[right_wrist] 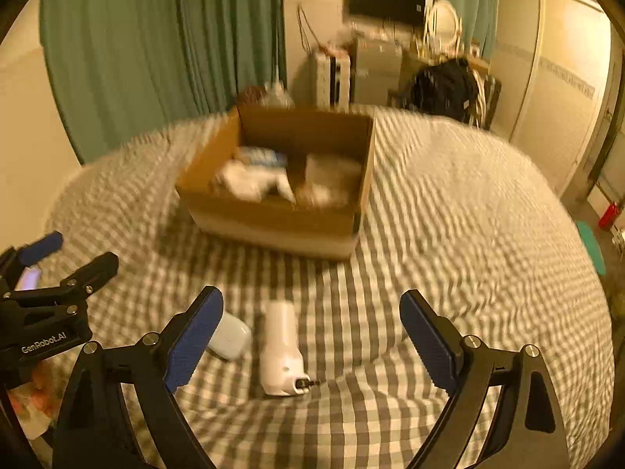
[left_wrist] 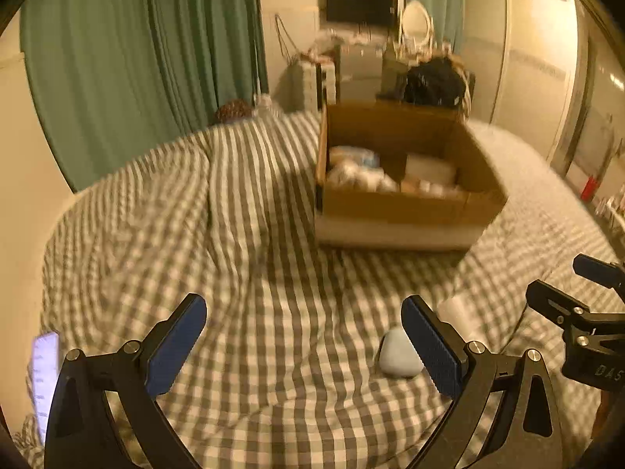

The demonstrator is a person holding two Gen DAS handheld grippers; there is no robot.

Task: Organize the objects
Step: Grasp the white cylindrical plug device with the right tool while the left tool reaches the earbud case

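Note:
An open cardboard box (left_wrist: 406, 199) (right_wrist: 273, 215) stands on the checked bed cover, holding several white and blue items. A small pale blue rounded case (left_wrist: 398, 353) (right_wrist: 230, 338) lies on the cover. A white handheld device with a plug end (right_wrist: 281, 348) lies beside it. My left gripper (left_wrist: 304, 346) is open and empty, with the case just inside its right finger. My right gripper (right_wrist: 312, 336) is open and empty, low over the white device. Each gripper shows at the edge of the other's view.
The checked bed cover (left_wrist: 242, 234) has a raised fold at the left. Green curtains (left_wrist: 136, 58) hang behind. A dresser with a mirror (right_wrist: 441, 23), a dark bag (right_wrist: 445, 86) and a wardrobe (right_wrist: 558, 90) stand beyond the bed. A lit phone (left_wrist: 45, 367) is at the far left.

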